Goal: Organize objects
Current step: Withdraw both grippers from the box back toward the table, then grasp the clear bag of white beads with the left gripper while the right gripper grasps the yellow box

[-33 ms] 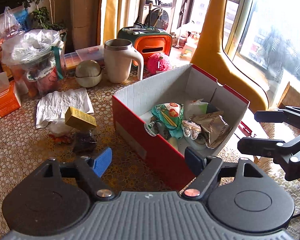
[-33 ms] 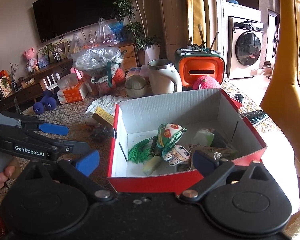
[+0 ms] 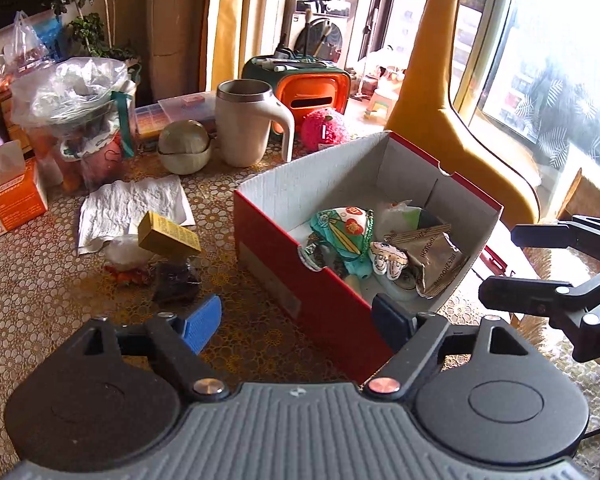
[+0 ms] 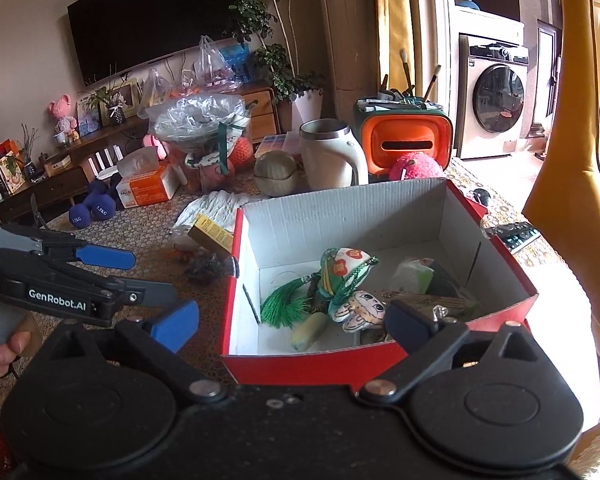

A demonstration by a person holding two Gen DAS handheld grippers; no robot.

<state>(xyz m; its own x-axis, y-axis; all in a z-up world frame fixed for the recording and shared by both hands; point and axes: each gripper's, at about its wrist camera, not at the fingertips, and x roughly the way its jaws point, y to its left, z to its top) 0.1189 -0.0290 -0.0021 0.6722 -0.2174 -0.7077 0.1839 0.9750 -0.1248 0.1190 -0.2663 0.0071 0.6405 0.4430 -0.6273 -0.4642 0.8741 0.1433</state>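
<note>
Red cardboard box [image 4: 380, 364] is sitting at frame centre, holding a green tasselled pouch [image 4: 340, 276] and a foil packet [image 3: 432, 268]. Left gripper [image 3: 296, 316] is hovering with jaws spread wide, gripping nothing. Right gripper [image 4: 288, 320] is likewise standing open and empty at the box's near wall. A yellow carton [image 3: 168, 234] is lying left of the box.

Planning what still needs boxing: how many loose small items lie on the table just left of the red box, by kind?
Yellow carton: 1
Dark wrapped packet: 1
White wrapped lump: 1
Crumpled white paper: 1
Total: 4, all outside the red box.
</note>
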